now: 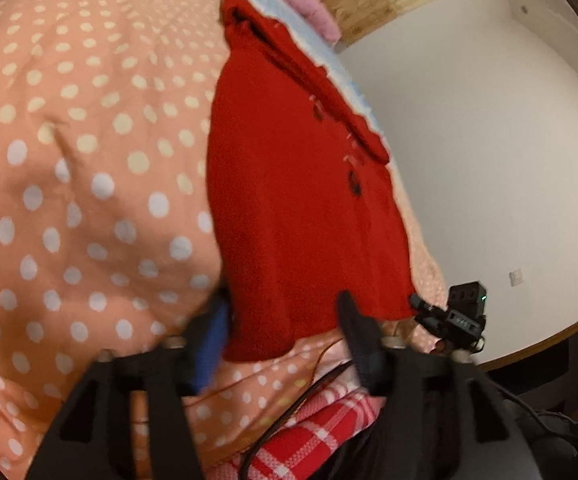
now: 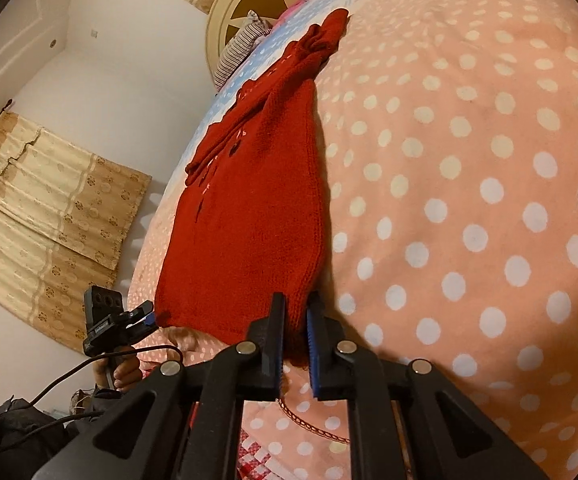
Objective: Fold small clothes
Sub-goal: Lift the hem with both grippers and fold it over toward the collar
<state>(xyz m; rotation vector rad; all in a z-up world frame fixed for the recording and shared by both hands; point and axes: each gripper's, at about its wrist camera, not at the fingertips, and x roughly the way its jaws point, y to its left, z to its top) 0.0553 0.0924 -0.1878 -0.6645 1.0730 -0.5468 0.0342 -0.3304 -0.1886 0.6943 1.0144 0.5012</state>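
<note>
My right tongs [image 2: 295, 316] are closed on the near hem corner of the red knitted cardigan [image 2: 249, 216], while my left tongs [image 1: 285, 316] stand open around the other hem corner with the fingers not pressing it. The cardigan lies long and narrow on the polka-dot bedcover [image 2: 469, 200], near the edge of the bed, and its sides seem already folded in. I judge that folding the hem up toward the collar is left to do.

Bed under peach polka-dot cover [image 1: 69, 160], red knitted garment [image 1: 297, 208] flat near its edge
</note>
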